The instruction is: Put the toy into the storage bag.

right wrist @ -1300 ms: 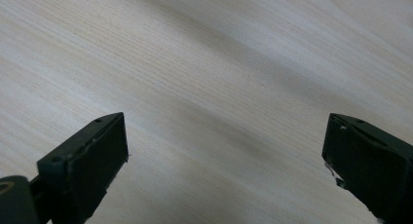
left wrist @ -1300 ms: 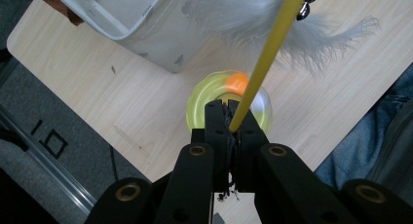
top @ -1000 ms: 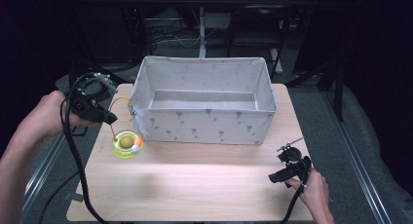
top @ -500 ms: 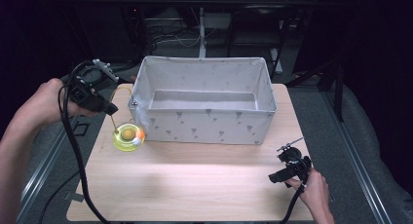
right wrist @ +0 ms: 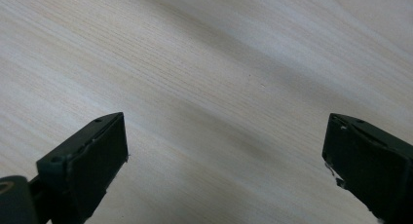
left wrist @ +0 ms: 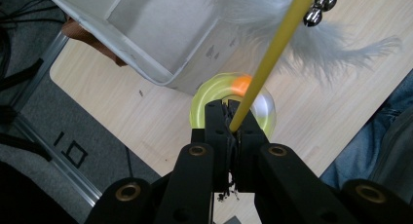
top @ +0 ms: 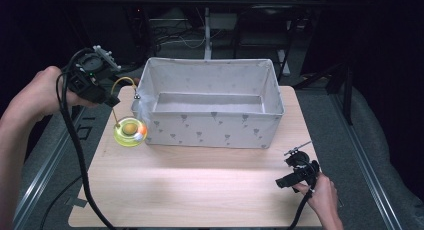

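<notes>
While the left claw clamped the yellow wand above the green base beside the fabric bin, the right claw gaped over the worktop.

Left gripper: black body, round housing on top, pale toothed plate at its edge, thick black cable looping down. Jaws black, arm links with brass-coloured rivet holes. Right gripper: smaller black body, thin metal prong, black cable. Jaws blocky, matt black. Forearms bare, no sleeves.
</notes>
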### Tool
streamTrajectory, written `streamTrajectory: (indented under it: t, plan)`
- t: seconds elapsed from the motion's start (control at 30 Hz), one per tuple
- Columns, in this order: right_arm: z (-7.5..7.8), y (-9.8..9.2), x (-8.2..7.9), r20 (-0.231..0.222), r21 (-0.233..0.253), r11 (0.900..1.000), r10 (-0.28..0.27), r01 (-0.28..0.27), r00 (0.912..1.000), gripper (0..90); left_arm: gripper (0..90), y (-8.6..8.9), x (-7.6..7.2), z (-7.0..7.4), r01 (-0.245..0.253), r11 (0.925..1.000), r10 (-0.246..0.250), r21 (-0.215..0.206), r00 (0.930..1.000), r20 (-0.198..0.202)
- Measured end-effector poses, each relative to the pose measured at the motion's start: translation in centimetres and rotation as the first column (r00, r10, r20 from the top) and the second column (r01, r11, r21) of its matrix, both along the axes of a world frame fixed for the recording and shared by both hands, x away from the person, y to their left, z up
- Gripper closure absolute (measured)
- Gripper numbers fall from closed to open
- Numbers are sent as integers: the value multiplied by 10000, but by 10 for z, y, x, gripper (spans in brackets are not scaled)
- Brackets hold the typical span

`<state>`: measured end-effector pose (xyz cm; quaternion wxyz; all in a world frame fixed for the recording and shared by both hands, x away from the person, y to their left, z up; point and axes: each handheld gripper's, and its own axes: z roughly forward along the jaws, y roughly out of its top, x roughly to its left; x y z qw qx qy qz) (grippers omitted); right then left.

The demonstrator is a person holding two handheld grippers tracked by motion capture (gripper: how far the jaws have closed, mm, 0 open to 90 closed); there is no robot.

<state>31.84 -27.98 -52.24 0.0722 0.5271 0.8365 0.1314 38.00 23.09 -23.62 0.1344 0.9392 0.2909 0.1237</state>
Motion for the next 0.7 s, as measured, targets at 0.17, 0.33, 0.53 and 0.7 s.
streamTrajectory:
  t: [0.17, 0.33, 0.53, 0.7]
  plan:
    - [-2, 1, -1, 199, 67, 9998, -167, 165, 9997, 24, 881, -1, 5, 10, -25, 10000, 24, 4, 10000, 82]
    - [-1, 1, 0, 21, 2, 10000, -4, 4, 10000, 25, 881, -4, 8, 21, -35, 10000, 35, 29, 9997, 246]
    - [-1, 1, 0, 56, -62, 10000, -52, 52, 10000, 25, 881, -8, 15, 34, -69, 9999, 66, 88, 9994, 330]
    - [-1, 1, 0, 14, -82, 10000, 11, -11, 10000, 25, 881, -13, 22, 43, -94, 9998, 88, 162, 9992, 390]
